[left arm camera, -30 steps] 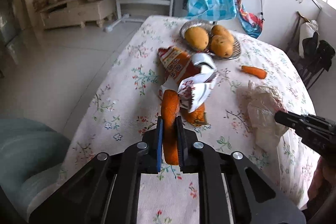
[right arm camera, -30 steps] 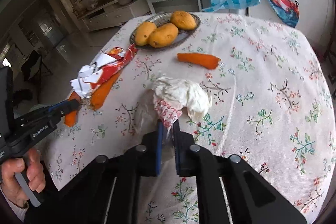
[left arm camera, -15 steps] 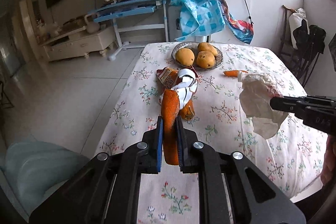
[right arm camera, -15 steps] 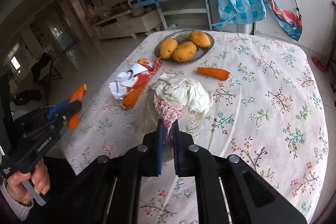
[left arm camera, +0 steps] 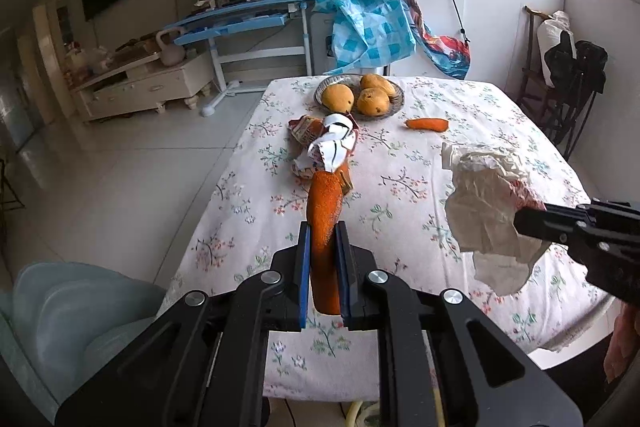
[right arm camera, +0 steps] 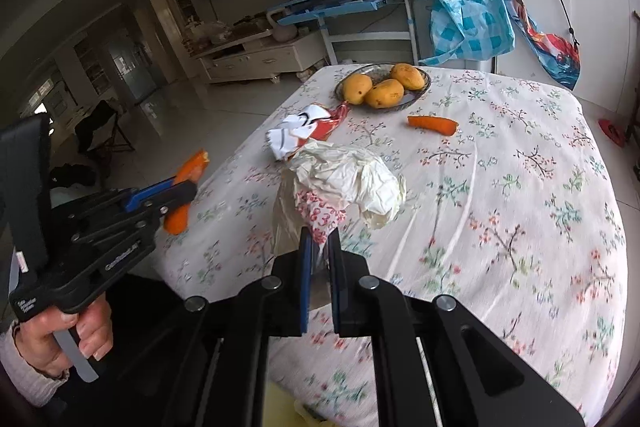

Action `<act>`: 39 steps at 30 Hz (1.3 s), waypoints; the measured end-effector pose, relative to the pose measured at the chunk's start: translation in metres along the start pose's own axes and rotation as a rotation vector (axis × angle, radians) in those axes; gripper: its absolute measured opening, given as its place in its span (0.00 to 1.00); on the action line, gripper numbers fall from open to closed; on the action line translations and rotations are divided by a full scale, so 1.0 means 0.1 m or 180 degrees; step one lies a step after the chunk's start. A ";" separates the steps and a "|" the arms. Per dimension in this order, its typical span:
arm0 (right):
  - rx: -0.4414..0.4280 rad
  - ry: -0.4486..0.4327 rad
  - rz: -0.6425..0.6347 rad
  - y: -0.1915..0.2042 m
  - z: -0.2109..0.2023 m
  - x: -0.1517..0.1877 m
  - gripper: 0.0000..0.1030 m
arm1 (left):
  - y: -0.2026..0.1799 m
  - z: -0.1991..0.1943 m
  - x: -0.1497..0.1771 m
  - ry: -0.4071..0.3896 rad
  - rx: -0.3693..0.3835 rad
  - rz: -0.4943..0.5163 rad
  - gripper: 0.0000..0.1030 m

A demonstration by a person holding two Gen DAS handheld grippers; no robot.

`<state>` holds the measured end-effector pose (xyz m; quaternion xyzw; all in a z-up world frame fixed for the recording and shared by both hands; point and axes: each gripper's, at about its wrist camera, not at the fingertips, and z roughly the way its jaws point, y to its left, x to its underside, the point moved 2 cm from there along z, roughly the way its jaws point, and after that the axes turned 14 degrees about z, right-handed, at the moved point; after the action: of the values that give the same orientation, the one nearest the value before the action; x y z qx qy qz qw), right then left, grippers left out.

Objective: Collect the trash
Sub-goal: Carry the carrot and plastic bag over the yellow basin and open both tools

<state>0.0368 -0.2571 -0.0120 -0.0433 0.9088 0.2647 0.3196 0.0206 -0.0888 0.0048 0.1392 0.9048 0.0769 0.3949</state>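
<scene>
My left gripper (left arm camera: 323, 227) is shut on an orange peel strip (left arm camera: 325, 215), held in the air above the near left part of the floral table (left arm camera: 400, 187). From the right wrist view that left gripper (right arm camera: 188, 189) sits off the table's left edge with the peel (right arm camera: 192, 167) sticking out of it. My right gripper (right arm camera: 319, 233) is shut on a crumpled white plastic bag (right arm camera: 348, 179), lifted clear of the cloth; the bag (left arm camera: 488, 195) hangs at right in the left wrist view. A torn red and white snack wrapper (left arm camera: 326, 143) and another peel piece lie on the table.
A metal plate (left arm camera: 394, 103) with three mangoes stands at the far end, an orange carrot piece (left arm camera: 426, 124) beside it. A pale blue chair (left arm camera: 72, 311) is at lower left. A dark folding chair (left arm camera: 568, 99) stands right of the table. A hand (right arm camera: 60, 339) grips the left tool.
Both grippers have risen and pulled back toward the near edge, carrying the peel and the bag up off the cloth. The table looks smaller and farther.
</scene>
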 end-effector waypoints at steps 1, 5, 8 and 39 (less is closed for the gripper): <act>-0.0019 -0.0007 -0.0003 0.02 -0.04 0.05 0.08 | 0.00 -0.02 0.02 0.0001 0.0010 0.0002 0.11; -0.0066 0.0030 0.0008 0.06 -0.12 0.22 0.08 | -0.06 -0.10 0.10 0.0014 0.0049 0.0013 0.11; -0.0076 0.0089 -0.0026 0.11 -0.17 0.35 0.08 | -0.08 -0.16 0.14 0.0020 0.0076 0.0021 0.11; 0.0178 0.0987 -0.0327 0.21 -0.25 1.49 0.24 | -0.65 -0.51 0.68 0.0301 0.0551 0.0248 0.11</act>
<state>-0.1002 -0.2381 -0.0764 -0.1211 0.9508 0.2128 0.1896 -0.0732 -0.1310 -0.0241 0.2040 0.9197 0.0202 0.3349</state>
